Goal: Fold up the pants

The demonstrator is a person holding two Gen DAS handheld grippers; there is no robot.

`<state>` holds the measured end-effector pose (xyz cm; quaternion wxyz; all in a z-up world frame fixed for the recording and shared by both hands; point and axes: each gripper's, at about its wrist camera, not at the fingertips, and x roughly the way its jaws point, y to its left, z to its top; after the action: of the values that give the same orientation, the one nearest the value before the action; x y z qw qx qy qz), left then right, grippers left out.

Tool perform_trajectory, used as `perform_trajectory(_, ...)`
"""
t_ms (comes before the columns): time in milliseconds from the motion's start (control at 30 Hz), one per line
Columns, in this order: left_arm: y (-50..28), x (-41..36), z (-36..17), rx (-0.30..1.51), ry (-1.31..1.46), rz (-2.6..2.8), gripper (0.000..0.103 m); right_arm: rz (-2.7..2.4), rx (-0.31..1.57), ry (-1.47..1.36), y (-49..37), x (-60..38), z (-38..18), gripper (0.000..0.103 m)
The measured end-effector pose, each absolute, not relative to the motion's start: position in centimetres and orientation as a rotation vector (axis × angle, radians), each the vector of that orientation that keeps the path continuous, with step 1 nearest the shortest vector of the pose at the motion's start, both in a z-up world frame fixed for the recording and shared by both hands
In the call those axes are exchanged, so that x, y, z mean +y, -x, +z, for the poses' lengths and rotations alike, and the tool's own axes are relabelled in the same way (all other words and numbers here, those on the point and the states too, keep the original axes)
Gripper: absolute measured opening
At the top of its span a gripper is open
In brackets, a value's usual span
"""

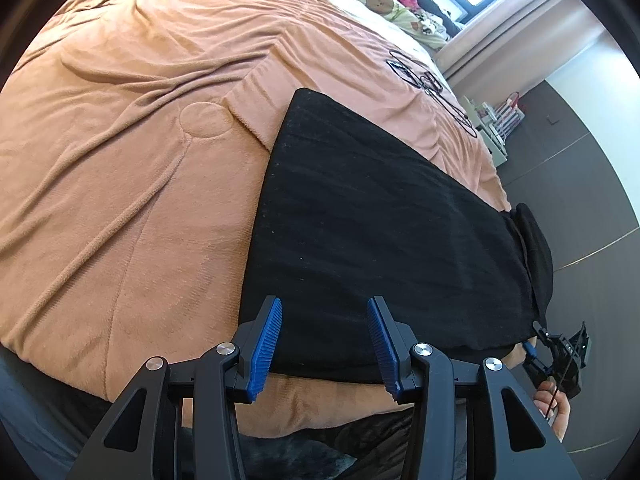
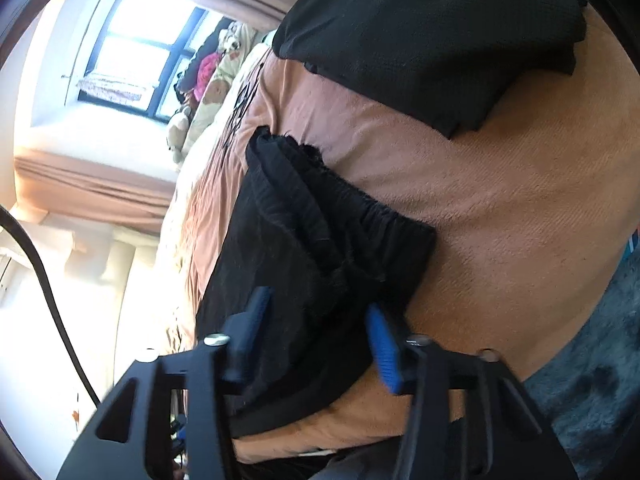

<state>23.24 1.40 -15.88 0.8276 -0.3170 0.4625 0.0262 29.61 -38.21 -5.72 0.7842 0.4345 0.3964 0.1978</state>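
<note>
Black fabric pants (image 1: 372, 220) lie flat on the bed's orange fleece blanket (image 1: 120, 160), near its front edge. Left gripper (image 1: 324, 344) hovers released at the pants' near hem, blue ribbed pads spread. Right gripper (image 2: 316, 344) stands spread about the bunched waistband end. A second folded black garment (image 2: 432, 36) lies apart.
</note>
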Motion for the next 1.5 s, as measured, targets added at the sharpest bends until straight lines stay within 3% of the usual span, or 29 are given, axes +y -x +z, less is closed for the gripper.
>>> perform_trajectory(33, -23.3, 1.4, -15.9, 0.983, 0.671, 0.057, 0.047, 0.413, 0.85, -0.935, -29.5, -38.5, -5.8, 0.015)
perform_trajectory(167, -23.6, 1.5, -16.0, 0.988, 0.667, 0.059, 0.047, 0.41, 0.823, -0.908, -29.3, -39.8, -5.1, 0.009)
perform_trajectory(433, -24.6, 2.8, -16.4, 0.99, 0.662, 0.098, 0.047, 0.418, 0.728, -0.816, -28.1, -41.7, -1.5, 0.007)
perform_trajectory(800, -26.7, 4.2, -18.2, 1.017, 0.724, 0.052, 0.047, 0.365, 0.839, -0.916, -29.5, -44.4, -7.2, 0.007)
perform_trajectory(1233, -29.3, 6.0, -21.4, 1.019, 0.901, -0.035, 0.047, 0.34, 0.852, -0.866, -29.8, -40.2, -4.8, 0.007)
perform_trajectory(1433, -30.0, 6.0, -21.9, 1.004, 0.924, -0.046, 0.021, 0.329, 0.864, -0.851, -29.8, -39.9, -4.6, 0.008)
perform_trajectory(1500, -29.8, 5.8, -21.3, 0.983, 0.906, -0.053, 0.018, 0.345, 0.86, -0.857, -29.5, -40.0, -4.2, 0.014)
